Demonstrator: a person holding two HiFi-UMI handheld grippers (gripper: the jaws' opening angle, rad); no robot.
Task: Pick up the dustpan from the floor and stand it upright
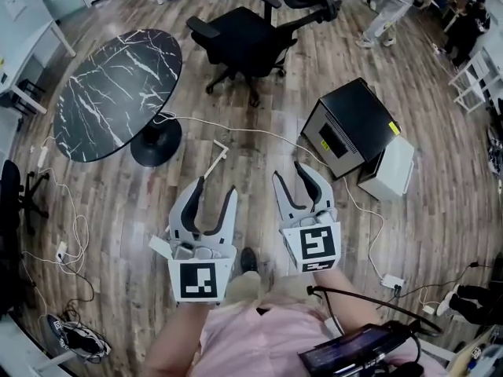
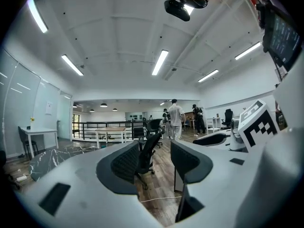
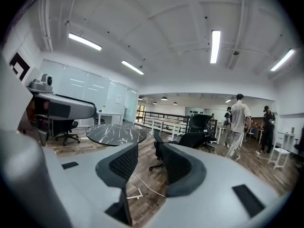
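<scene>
No object I can name for certain as the dustpan shows in any view. A thin white L-shaped piece (image 1: 218,157) lies on the wood floor just ahead of my grippers; it also shows low in the right gripper view (image 3: 135,194). My left gripper (image 1: 217,187) is held level above the floor, open, with nothing between its jaws (image 2: 159,163). Beside it, my right gripper (image 1: 288,171) is also open and empty (image 3: 149,167). Both point forward across the room, about waist height.
A round black marble table (image 1: 118,93) stands to the left, a black office chair (image 1: 247,42) ahead, and a black box (image 1: 354,128) with a white box (image 1: 391,167) to the right. A white cable (image 1: 259,132) crosses the floor. People (image 1: 389,10) stand far back.
</scene>
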